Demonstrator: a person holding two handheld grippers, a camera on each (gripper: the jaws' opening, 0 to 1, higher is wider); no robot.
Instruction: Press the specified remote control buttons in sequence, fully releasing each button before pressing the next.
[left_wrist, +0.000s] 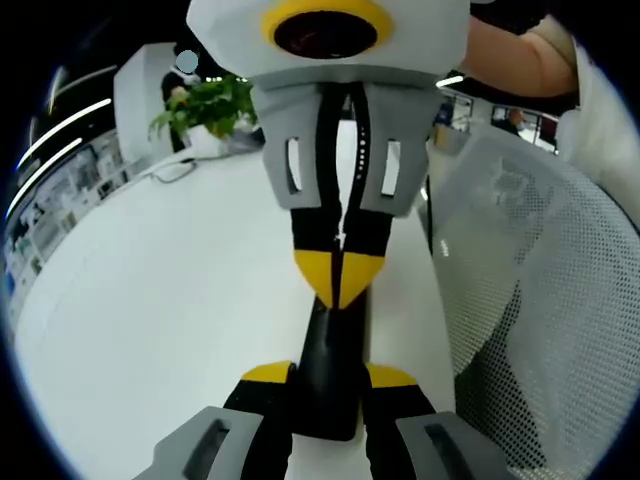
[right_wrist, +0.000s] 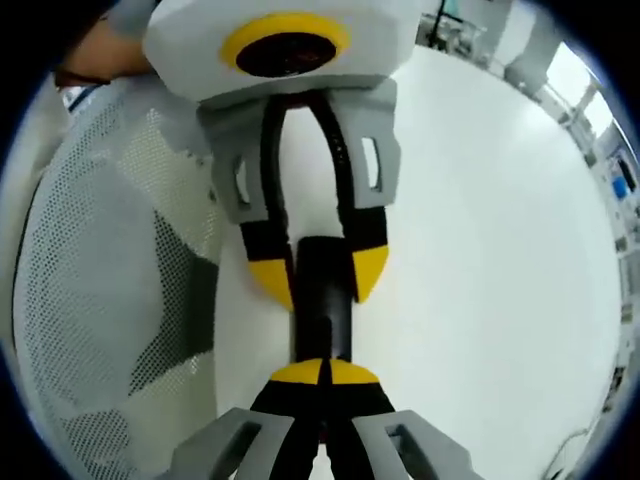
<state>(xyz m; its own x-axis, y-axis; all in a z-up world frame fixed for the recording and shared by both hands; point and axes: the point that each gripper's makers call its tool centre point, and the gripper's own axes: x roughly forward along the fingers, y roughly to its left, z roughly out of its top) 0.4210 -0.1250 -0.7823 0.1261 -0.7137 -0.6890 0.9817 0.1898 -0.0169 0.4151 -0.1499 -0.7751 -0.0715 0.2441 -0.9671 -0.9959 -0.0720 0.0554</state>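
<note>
Left gripper (left_wrist: 328, 378): jaws grasp the near end of the remote control (left_wrist: 335, 365), low in the frame's centre.
Right gripper (right_wrist: 322, 371): jaws clenched together, tips on the remote (right_wrist: 322, 305).
Long axis: runs from one gripper straight to the other.
Table (left_wrist: 170, 300): white, under the remote.

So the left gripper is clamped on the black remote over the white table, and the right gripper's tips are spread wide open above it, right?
Not quite. The right gripper has its yellow tips closed together, as the left gripper view shows. The rest stands: the left gripper is clamped on the black remote over the white table.
</note>
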